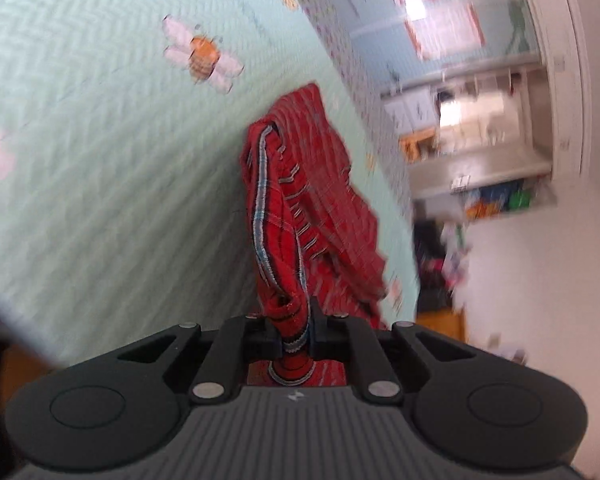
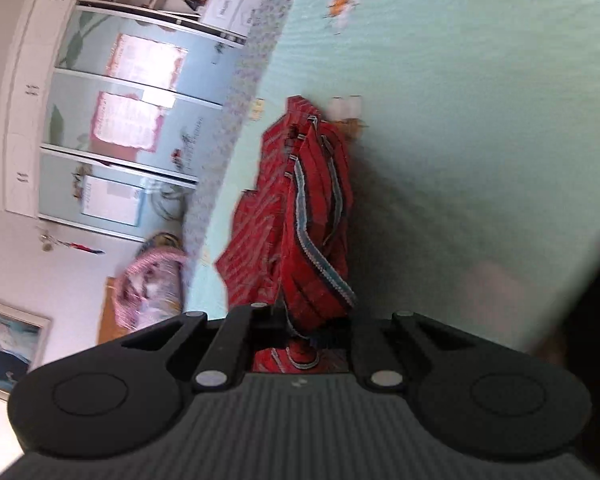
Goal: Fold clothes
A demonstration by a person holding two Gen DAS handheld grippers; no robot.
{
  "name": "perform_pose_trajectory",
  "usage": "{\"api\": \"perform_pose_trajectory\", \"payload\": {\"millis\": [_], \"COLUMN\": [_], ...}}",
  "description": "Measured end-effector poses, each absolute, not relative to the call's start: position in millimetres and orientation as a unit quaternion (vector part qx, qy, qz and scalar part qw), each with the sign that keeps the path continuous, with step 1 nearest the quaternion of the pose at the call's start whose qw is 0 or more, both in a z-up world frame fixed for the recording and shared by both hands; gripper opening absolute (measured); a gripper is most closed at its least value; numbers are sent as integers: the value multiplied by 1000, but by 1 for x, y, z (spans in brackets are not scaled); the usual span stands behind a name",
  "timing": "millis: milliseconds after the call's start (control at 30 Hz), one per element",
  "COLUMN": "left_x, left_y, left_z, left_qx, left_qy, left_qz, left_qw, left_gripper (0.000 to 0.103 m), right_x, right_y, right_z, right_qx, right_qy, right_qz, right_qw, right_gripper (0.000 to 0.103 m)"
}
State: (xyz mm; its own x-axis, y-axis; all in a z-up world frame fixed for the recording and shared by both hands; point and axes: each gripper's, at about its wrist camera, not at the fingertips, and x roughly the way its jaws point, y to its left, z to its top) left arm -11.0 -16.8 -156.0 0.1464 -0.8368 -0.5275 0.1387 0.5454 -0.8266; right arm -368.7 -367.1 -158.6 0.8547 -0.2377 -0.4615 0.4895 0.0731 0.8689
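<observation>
Above the pale mint quilted bedspread with bee and flower motifs, the red ribbed knit garment with blue-and-white striped trim hangs stretched out from both grippers, each pinching a bunched bit of its striped edge. The left gripper is clamped on the cloth, and the right gripper is clamped on it too. In each view the garment's long axis runs straight ahead from the jaws toward the bed, loose and crumpled, lower part draped in soft folds. Neither hand nearer; both hold it directly. Fabric looks thin, floppy, ribbed, likely to sag and twist. Bedspread has a herringbone stitched texture, flat. Frames motion-blurred; whether the far end touches the bed, cannot tell.
</observation>
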Motion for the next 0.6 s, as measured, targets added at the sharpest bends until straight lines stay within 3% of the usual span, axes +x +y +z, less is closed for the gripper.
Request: {"api": "perform_pose_trajectory", "payload": {"millis": [67, 167, 233, 433, 500, 567, 600], "left_x": [-19, -22, -26, -3, 17, 37, 47], "left_y": [-6, 13, 28, 43, 19, -11, -26], "left_z": [-179, -209, -208, -154, -146, -149, -155], "left_qx": [-301, -298, -299, -250, -218, -198, -189], "left_qy": [577, 612, 609, 541, 522, 525, 529], "left_qz": [-341, -316, -324, -376, -400, -416, -415], "left_qw": [678, 661, 660, 710, 721, 716, 716], "left_gripper": [13, 16, 17, 26, 29, 29, 29], "right_x": [-386, -404, -414, -445, -416, -387, -373], "right_y": [-360, -355, -356, -367, -392, -416, -429], "right_z": [-178, -208, -223, -172, -170, -167, -166], "right_qx": [640, 632, 617, 544, 521, 497, 485], "right_qy": [121, 171, 210, 133, 142, 151, 155], "right_qz": [-243, -277, -314, -306, -292, -278, -270], "right_qw": [719, 703, 690, 770, 789, 808, 817], "right_gripper": [11, 24, 25, 43, 66, 79, 79]}}
